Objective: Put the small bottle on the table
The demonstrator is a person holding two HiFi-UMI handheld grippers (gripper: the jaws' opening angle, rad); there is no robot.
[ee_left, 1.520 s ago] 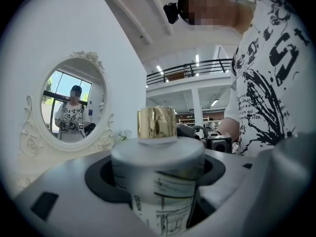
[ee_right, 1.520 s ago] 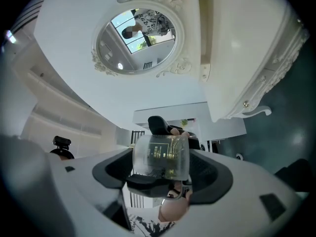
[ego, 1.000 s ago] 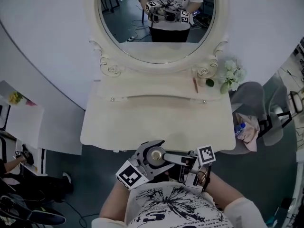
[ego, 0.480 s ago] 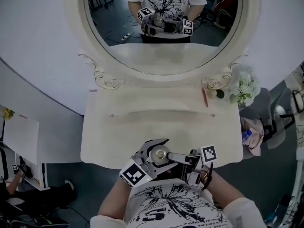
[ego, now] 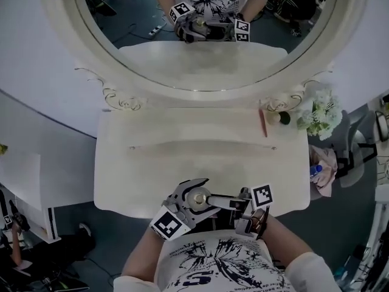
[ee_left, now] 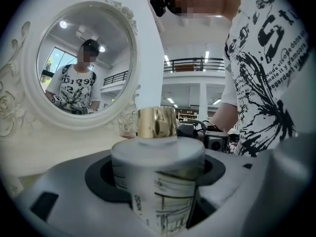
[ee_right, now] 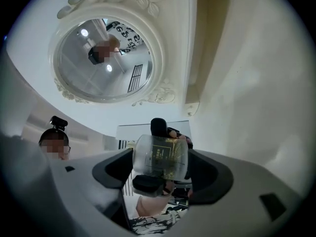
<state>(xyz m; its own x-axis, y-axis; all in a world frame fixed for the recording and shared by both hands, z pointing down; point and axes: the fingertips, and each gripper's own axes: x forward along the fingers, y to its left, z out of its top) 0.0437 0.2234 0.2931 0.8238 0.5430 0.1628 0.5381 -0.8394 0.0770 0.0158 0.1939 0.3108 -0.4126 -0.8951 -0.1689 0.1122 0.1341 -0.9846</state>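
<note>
The small bottle point(ego: 197, 198), pale glass with a gold cap, is held upright just above the front edge of the white dressing table point(ego: 152, 175). My left gripper point(ego: 194, 193) is shut on its body; in the left gripper view the bottle point(ee_left: 158, 167) fills the gap between the jaws of that gripper point(ee_left: 158, 186). My right gripper point(ego: 214, 201) reaches in from the right. In the right gripper view the bottle point(ee_right: 160, 157) sits between the dark pads of this gripper point(ee_right: 160, 168), touching both.
A large oval mirror point(ego: 200, 53) stands at the table's back and reflects the person and grippers. A pink stick point(ego: 263, 121), small round items point(ego: 278, 117) and white flowers point(ego: 322, 117) sit at the back right. A chair with cloth point(ego: 322, 170) stands off the right side.
Both grippers with the bottle have come forward from in front of the table to over its front edge. The head view has shifted closer to the table.
</note>
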